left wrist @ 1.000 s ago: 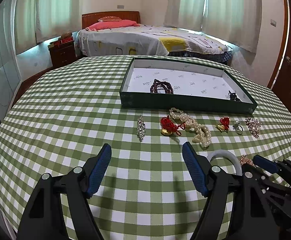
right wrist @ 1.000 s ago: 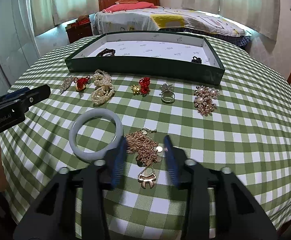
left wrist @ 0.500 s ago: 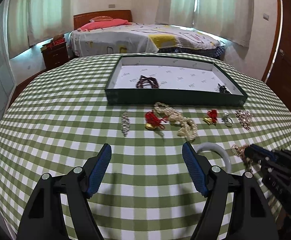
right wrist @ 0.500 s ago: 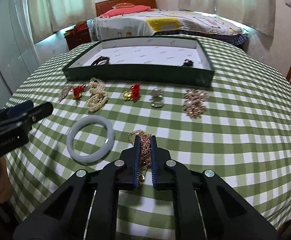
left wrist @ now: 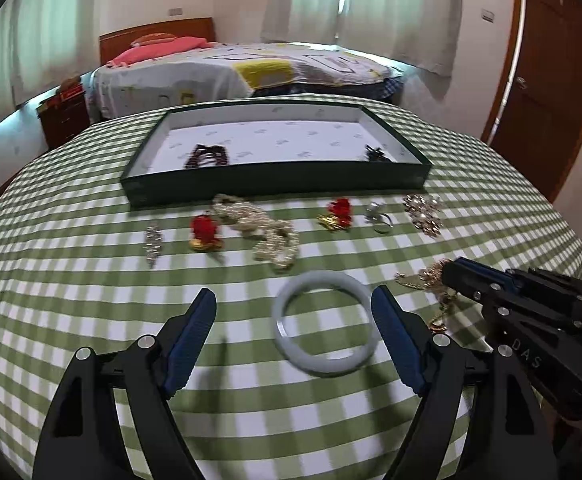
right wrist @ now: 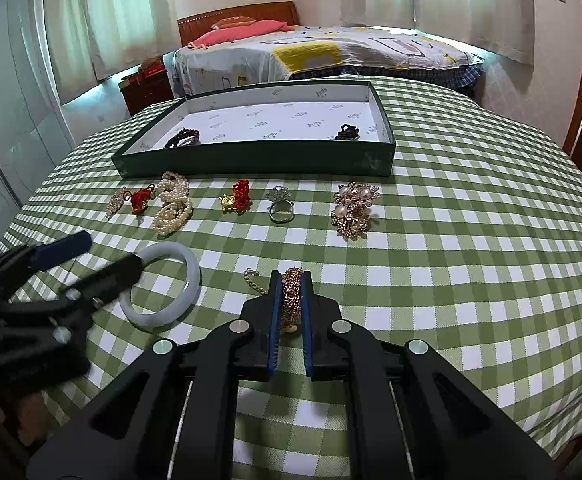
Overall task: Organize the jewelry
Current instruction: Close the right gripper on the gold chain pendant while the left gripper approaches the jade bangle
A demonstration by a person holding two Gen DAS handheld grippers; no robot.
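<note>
A pale bangle [left wrist: 323, 364] lies flat on the checked cloth between the fingers of my left gripper [left wrist: 293, 295], whose jaws are opening and touch nothing. In the right wrist view the bangle [right wrist: 193, 280] sits at the left, with the left gripper [right wrist: 103, 254] over its edge. My right gripper [right wrist: 291, 276] is shut on a bunched gold chain [right wrist: 291, 296], one loose end trailing left. A green tray [left wrist: 275, 178] at the back holds a dark bead bracelet [left wrist: 207, 156] and a small dark piece [left wrist: 375, 154].
In front of the tray lie a silver brooch [left wrist: 153, 240], two red knot charms [left wrist: 205, 232], a pearl necklace [left wrist: 267, 232], a ring [left wrist: 379, 216] and a pearl brooch [left wrist: 425, 212]. Beyond the round table stand a bed [right wrist: 331, 56] and a wooden door [left wrist: 547, 80].
My right gripper closed on the gold chain and holds it. My left gripper slid to the right, so the bangle now lies between its fingers, and its jaws widened a little.
</note>
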